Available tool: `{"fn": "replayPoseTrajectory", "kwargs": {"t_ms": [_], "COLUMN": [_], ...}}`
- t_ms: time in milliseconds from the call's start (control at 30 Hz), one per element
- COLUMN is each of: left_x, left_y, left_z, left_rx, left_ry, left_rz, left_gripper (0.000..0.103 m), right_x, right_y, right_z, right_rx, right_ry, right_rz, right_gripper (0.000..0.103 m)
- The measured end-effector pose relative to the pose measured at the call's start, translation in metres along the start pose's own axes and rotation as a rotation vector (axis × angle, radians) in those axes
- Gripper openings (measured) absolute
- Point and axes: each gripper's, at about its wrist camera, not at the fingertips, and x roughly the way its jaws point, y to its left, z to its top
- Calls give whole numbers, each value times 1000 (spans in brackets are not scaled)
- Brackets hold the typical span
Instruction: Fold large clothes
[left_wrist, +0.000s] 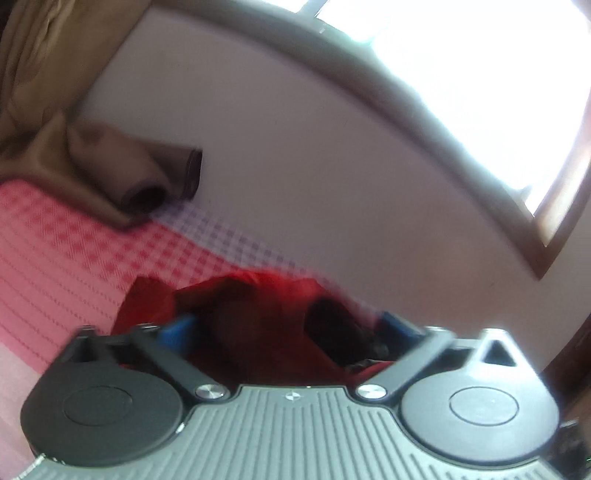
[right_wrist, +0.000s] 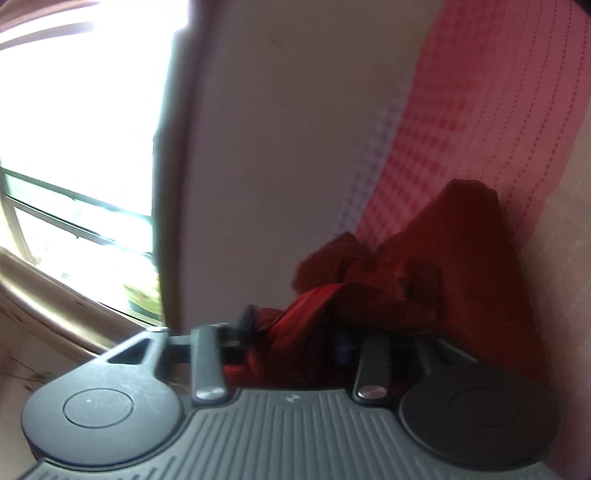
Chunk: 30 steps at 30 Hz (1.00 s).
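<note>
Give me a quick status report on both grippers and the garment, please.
Left gripper open, red garment bunched between its fingers. Right gripper buried in the same cloth, grip unclear. Garment unfolded on checked bedspread. Brown curtain off to the side.

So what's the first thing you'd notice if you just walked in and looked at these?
The bright red cloth, bunched up right in front of both grippers on the pink checked sheet. The left gripper has its fingers spread wide around it. Next, the glaring window above the white wall, and a brown garment heaped at the far left.
</note>
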Motion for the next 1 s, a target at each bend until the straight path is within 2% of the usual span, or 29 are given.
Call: {"fn": "replayPoseTrajectory", "kwargs": {"t_ms": [33, 67, 167, 200, 233, 267, 300, 333, 367, 467, 567, 600, 633, 700, 767, 833, 1000], "left_x": [-4, -7, -12, -14, -15, -15, -13, -10, -6, 5, 21, 25, 29, 41, 54, 71, 98], "left_y": [-5, -9, -20, -24, -30, -38, -47, -55, -63, -77, -78, -79, -79, -82, -83, -82, -57], "left_z": [0, 0, -1, -2, -4, -7, -9, -12, -16, -21, -14, -9, -4, 4, 6, 4, -16], "left_rx": [30, 65, 136, 160, 188, 232, 279, 321, 355, 407, 380, 360, 348, 341, 366, 413, 442], "left_ry": [-18, -27, -17, -17, -17, -11, 3, 20, 28, -2, -68, -95, -116, -151, -195, -181, -112], "left_rz": [12, 15, 0, -15, -21, -21, -15, -17, -15, 11, 39, 41, 44, 76, 115, 170, 242], "left_gripper": [103, 103, 103, 99, 88, 79, 54, 37, 34, 34, 34, 39, 53, 71, 73, 72, 71], "right_x": [-5, -10, -24, -26, -25, -22, -15, -6, 4, 37, 63, 70, 80, 93, 108, 121, 133], "right_y": [3, 9, 24, 31, 40, 52, 66, 79, 88, 107, 117, 119, 119, 120, 119, 111, 90], "right_z": [-2, -4, -8, -10, -12, -16, -22, -28, -33, -48, -60, -61, -61, -60, -58, -56, -54], "right_rx": [-11, -31, -96, -137, -199, -297, -417, -515, -581, -766, -910, -932, -950, -964, -973, -999, -1000], "right_ry": [-20, -49, -101, -97, -93, -85, -62, -31, -2, 55, 70, 70, 66, 51, 39, 24, 24], "right_rz": [27, 41, 86, 81, 51, 4, -51, -105, -152, -274, -376, -398, -424, -443, -466, -500, -555], "right_gripper": [79, 93, 95, 95, 94, 91, 74, 63, 50, 41, 41, 41, 41, 40, 40, 40, 38]}}
